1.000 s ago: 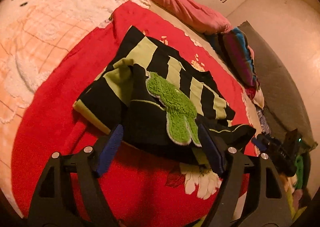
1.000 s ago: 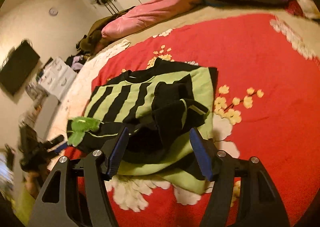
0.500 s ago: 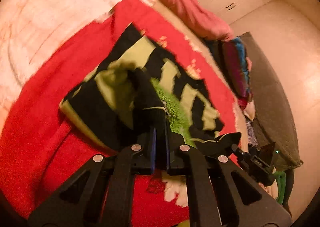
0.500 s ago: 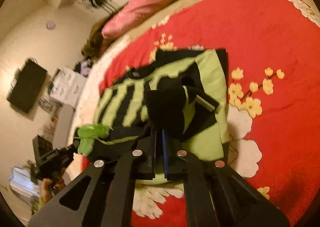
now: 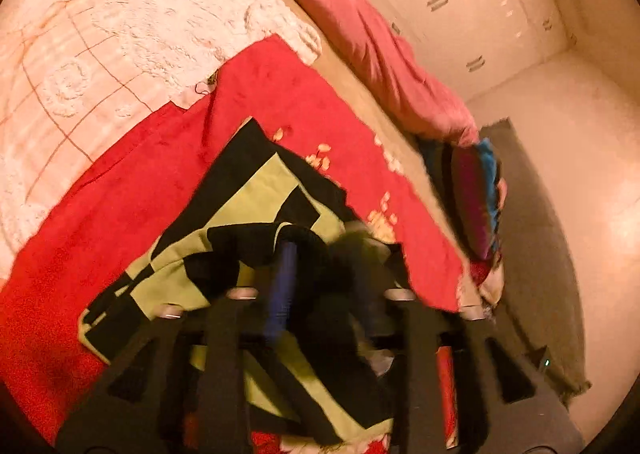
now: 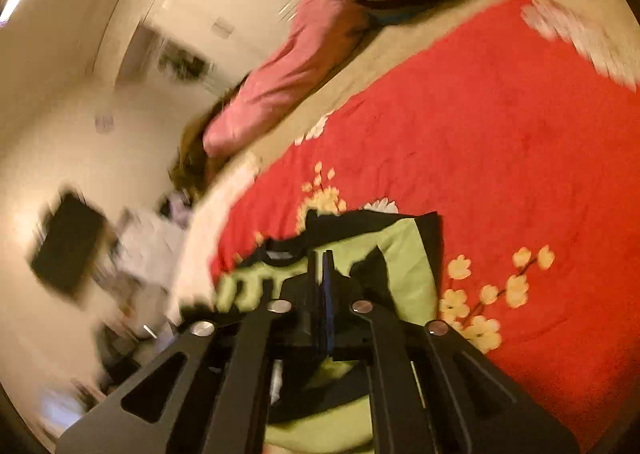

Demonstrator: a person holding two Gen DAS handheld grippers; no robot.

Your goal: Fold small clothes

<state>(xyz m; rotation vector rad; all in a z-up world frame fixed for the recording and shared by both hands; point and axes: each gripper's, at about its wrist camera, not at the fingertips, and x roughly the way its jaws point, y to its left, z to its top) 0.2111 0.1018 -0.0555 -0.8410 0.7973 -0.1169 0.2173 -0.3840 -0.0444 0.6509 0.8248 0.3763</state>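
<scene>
On the bed's red floral blanket (image 5: 120,221), the black-and-green striped jumper (image 5: 248,189) is now doubled forward, its hem carried over the body. The left tongs (image 5: 320,286) have just been opening with cloth between them; the right tongs (image 6: 322,294) stay pinched on the fabric.
</scene>
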